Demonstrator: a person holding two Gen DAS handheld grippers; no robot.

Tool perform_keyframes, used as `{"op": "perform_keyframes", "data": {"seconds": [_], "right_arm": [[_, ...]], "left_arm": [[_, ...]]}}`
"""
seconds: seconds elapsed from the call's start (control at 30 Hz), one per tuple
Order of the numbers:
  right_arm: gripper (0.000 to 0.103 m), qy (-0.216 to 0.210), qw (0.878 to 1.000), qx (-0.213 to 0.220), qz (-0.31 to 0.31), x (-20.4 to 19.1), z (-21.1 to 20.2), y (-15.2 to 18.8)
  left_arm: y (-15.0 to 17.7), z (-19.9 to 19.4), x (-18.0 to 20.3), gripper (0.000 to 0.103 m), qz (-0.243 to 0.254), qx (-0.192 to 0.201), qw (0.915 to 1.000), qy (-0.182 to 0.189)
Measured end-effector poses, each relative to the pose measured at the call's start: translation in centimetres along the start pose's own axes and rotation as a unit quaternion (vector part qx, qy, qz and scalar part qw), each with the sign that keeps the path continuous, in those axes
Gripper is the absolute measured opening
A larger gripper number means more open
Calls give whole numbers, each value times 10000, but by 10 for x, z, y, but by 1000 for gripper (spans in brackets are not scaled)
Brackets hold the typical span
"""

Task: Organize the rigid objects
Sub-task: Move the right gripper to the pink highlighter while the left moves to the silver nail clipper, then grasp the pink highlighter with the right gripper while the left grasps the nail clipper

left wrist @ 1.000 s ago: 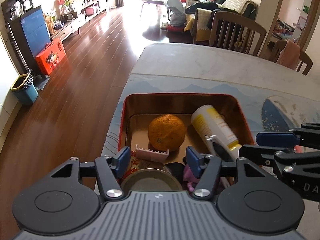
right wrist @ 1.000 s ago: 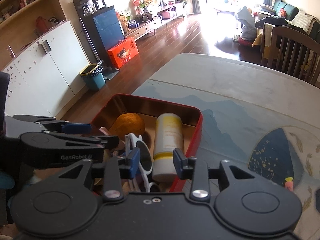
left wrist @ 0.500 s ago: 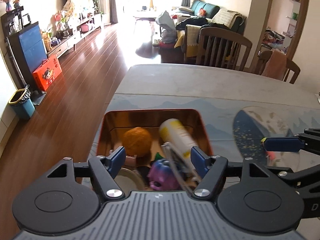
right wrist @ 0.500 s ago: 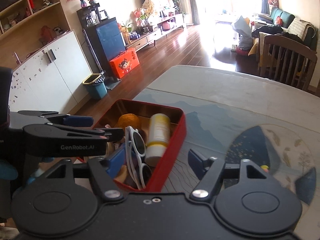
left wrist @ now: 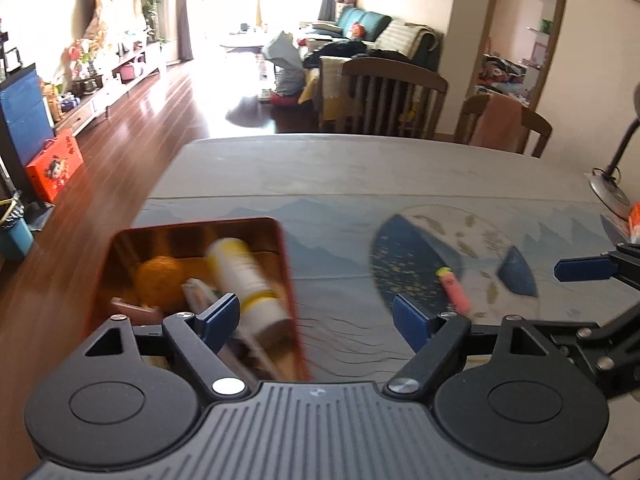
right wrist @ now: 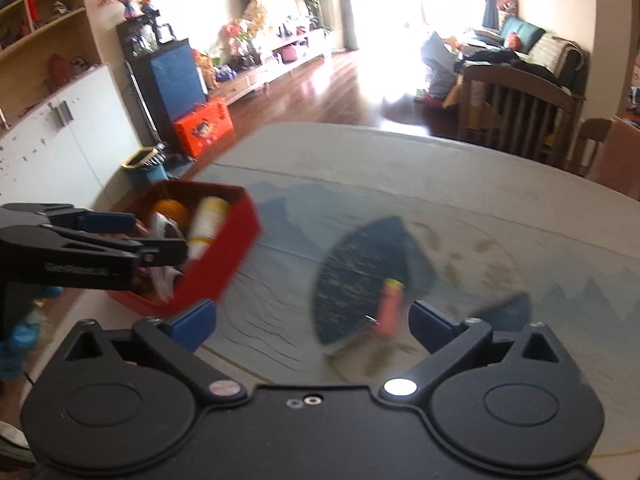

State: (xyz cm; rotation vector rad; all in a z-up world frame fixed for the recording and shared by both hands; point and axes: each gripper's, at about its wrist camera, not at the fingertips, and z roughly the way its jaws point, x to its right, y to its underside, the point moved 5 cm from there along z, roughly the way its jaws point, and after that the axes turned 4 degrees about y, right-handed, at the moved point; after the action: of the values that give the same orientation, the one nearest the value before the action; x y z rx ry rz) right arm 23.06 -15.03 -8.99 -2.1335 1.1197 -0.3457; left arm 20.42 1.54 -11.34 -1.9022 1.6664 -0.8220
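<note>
Red tin (left wrist: 288,280) sits far left holding the bottle (left wrist: 244,280) and orange (left wrist: 158,280); both my left gripper (left wrist: 316,316) and right gripper (right wrist: 312,318) have just spread apart, empty, now facing the pink tube (right wrist: 390,308) lying loose on the mat (right wrist: 460,264).

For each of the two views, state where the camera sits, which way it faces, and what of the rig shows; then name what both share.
Left wrist: sits on the left gripper, looking down across the table; its open fingers frame the red tin; the right gripper enters at the picture's right.
Right wrist: sits on the right gripper, facing the pink marker; the left gripper crosses the picture's left, over the tin.
Shared: tin, marker, table, dining chair.
</note>
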Motion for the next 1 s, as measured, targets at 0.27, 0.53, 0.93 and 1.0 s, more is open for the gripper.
{"op": "perform_keyframes", "data": {"seconds": [0.27,0.53,0.93,1.0], "right_arm": [[102,402,9988,-169,208,56,13,9],[101,503,9974,-490,163,75,54,8],[78,517,9943,-923,138,75,110,4],[74,553,9938,-962,78,74,116,4]], "left_arm": [[16,27,52,84,371,-193,9991,104],[31,65,84,84,629,-346,9974,89],[43,111,104,84,799,-466,9957,-91],[44,116,108,84,895,-462,9949,-99]]}}
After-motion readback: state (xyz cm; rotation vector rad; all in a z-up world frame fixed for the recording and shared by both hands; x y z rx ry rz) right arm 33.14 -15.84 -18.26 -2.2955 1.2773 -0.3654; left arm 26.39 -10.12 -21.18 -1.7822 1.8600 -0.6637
